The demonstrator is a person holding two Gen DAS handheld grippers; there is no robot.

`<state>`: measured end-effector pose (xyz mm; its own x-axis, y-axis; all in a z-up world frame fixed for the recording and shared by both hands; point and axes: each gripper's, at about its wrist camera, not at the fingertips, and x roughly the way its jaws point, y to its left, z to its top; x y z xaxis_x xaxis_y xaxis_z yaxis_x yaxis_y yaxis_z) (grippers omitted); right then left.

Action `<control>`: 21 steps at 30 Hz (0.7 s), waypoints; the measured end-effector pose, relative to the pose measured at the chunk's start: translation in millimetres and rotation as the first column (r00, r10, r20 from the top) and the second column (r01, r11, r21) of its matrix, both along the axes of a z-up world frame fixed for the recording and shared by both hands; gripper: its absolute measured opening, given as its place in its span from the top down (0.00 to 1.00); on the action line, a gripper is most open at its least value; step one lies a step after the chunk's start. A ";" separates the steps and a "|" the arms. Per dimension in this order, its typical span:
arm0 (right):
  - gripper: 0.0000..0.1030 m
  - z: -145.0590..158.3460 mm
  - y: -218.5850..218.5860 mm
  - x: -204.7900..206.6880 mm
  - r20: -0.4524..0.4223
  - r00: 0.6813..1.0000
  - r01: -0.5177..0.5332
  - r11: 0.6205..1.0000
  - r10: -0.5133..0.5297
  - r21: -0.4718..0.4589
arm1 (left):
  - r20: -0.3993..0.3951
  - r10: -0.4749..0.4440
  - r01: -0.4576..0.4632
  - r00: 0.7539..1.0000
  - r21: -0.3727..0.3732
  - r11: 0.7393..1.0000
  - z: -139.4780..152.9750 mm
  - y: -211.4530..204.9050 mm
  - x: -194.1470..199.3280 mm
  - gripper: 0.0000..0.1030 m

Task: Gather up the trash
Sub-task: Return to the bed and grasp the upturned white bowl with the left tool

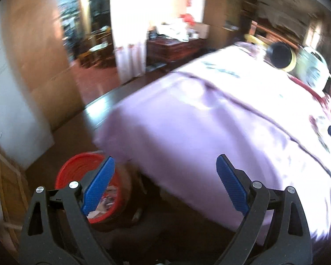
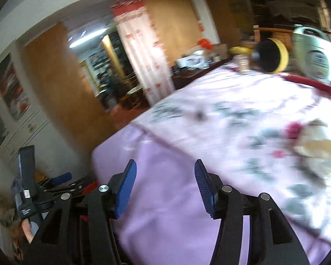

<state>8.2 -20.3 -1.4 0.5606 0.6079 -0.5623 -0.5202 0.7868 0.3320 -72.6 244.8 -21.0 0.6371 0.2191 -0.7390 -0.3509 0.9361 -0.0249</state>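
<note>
Both tools empty: left tool [image 1: 165,167] wide open, right tool [image 2: 165,170] open. Crumpled trash [image 2: 315,148] sits right of frame on blurred surface [image 2: 187,209]; red bin [image 1: 77,172] lower left. Blur risks a misjudged grab.

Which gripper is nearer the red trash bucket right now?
Left. The left gripper hovers open just above the red bucket beside the table; the right gripper is open over the purple tablecloth, bucket barely visible.

A lived-in home. A table [image 2: 209,132] under a pink floral cloth fills the room; beyond it stand a cluttered wooden dresser [image 1: 176,46], a white curtain [image 1: 130,44] and a doorway to a dining room. A red bin [image 1: 77,172] sits below its corner.
</note>
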 end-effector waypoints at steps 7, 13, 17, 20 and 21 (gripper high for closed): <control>0.44 6.1 -116.7 30.1 0.022 0.969 0.248 0.969 -0.247 -0.021 | -0.028 -0.244 0.245 0.969 0.029 0.969 6.8 -105.1 62.3 0.12; 0.43 -9.0 -211.0 50.1 -0.009 0.917 0.399 0.916 -0.399 0.030 | -0.058 -0.387 0.390 0.920 0.043 0.920 4.4 -178.7 100.0 0.11; 0.42 -21.6 -251.8 61.9 -0.113 0.894 0.445 0.888 -0.434 0.113 | -0.076 -0.463 0.468 0.883 0.069 0.881 4.6 -229.5 122.9 0.11; 0.40 -19.5 -259.0 61.6 -0.099 0.878 0.476 0.873 -0.467 0.106 | -0.075 -0.504 0.509 0.861 0.079 0.857 7.1 -264.9 140.4 0.11; 0.40 -20.0 -260.0 61.3 -0.097 0.874 0.485 0.869 -0.477 0.102 | -0.075 -0.518 0.523 0.852 0.073 0.849 8.7 -274.8 147.8 0.11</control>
